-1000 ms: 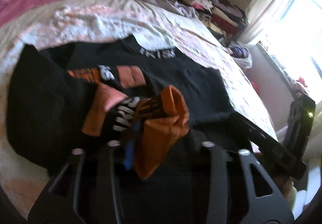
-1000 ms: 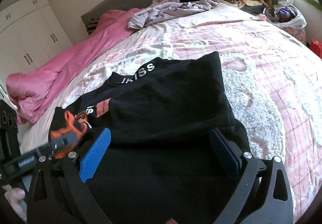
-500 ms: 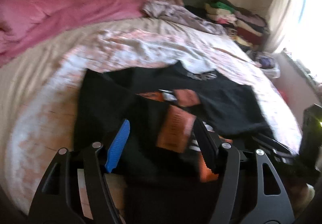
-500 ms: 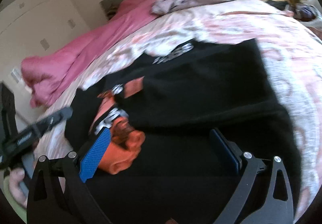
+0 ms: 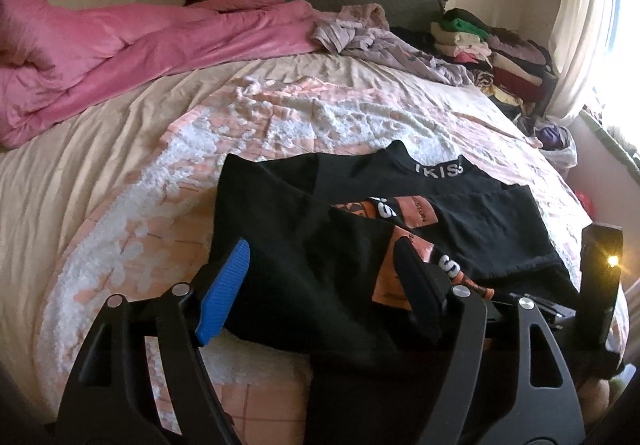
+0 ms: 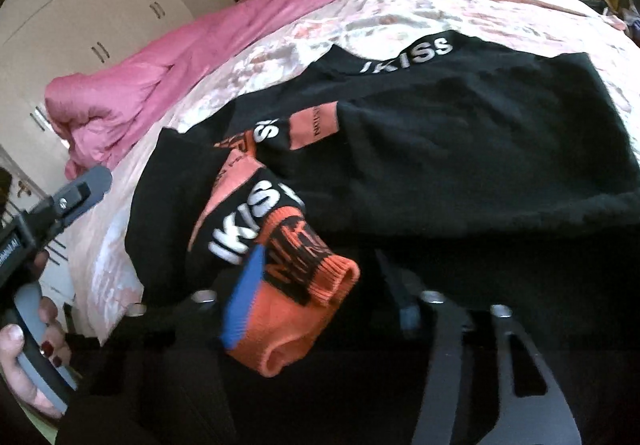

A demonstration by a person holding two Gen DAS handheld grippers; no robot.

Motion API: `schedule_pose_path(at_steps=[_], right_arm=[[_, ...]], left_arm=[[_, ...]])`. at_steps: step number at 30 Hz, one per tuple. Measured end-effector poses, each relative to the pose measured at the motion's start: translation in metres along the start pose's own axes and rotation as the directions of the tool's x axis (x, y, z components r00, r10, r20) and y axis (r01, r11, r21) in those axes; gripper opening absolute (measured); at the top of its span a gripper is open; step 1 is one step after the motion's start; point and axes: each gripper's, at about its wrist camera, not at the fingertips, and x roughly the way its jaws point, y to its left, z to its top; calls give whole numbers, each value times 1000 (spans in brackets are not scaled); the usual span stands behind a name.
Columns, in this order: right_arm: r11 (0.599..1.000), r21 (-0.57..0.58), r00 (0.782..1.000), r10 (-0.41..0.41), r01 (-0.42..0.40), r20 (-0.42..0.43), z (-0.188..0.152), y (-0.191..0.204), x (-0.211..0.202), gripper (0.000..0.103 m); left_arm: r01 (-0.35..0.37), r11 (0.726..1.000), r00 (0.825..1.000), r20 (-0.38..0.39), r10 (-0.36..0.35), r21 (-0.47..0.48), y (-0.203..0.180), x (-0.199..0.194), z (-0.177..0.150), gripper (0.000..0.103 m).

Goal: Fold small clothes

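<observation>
Left wrist view, near to far. The left claw (image 5: pixel 320 281) stands with its 2 fingers apart, 1 blue pad (image 5: pixel 224 297) and 1 dark pad over the near edge of the black sweatshirt (image 5: pixel 304 257); its jaws have just been opening, and cloth lies below the gap with neither pad pressing on it. The black sweatshirt lies partly folded on the bed (image 5: pixel 120 181), its collar, lettered IKISS (image 5: pixel 440 169), on the side farthest from the claw. Orange patches (image 5: pixel 416 209) show at the middle of the sweatshirt. To the right of the sweatshirt, part of the other handheld device is visible at the frame edge.

Right wrist view, near to far. The right claw (image 6: pixel 320 299) has just been closing; the orange ribbed cuff (image 6: pixel 304 309) of the sweatshirt's sleeve sits between its fingers, against the blue pad, but the dark far finger is blurred, so whether the cuff is clamped cannot be told. To the left of the sweatshirt, a hand (image 6: pixel 28 349) with dark red nails grips the grey handle of the other device.

Beyond the sweatshirt: a pink duvet (image 5: pixel 120 45) heaped along the far left of the bed, a crumpled lilac garment (image 5: pixel 372 39) behind the sweatshirt's collar, and a stack of folded clothes (image 5: pixel 480 49) to the far right.
</observation>
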Motion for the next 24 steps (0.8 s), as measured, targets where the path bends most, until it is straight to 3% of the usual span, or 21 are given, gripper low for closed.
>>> schedule_pose_path(at_steps=[3,4,9,14,19,24], right_arm=[[999,-54,1000,7,-6,14,0,8,-3,22],[997,-64,999,35,-34,18,0,10,-5,5],[986,-160,993,59,-41,107,10,26,-35,5],[977,-211,982,35,5,187,38,28,-67,5],[966,-226,968,-66,123,243,68,5,-90,5],[962,-176,955,-164,210,248,81,-34,-98,5]], left_arm=[[-10,1000,1000,7,10,-12,6,-2,2,67],[-14,1000,1000,10,14,-18,9,-2,2,67],[-37,998,999,18,38,-41,21,-4,5,67],[-49,997,999,19,50,-67,31,-4,7,67],[-51,996,998,20,52,-73,32,-2,7,67],[-44,997,999,16,46,-69,26,4,9,67]])
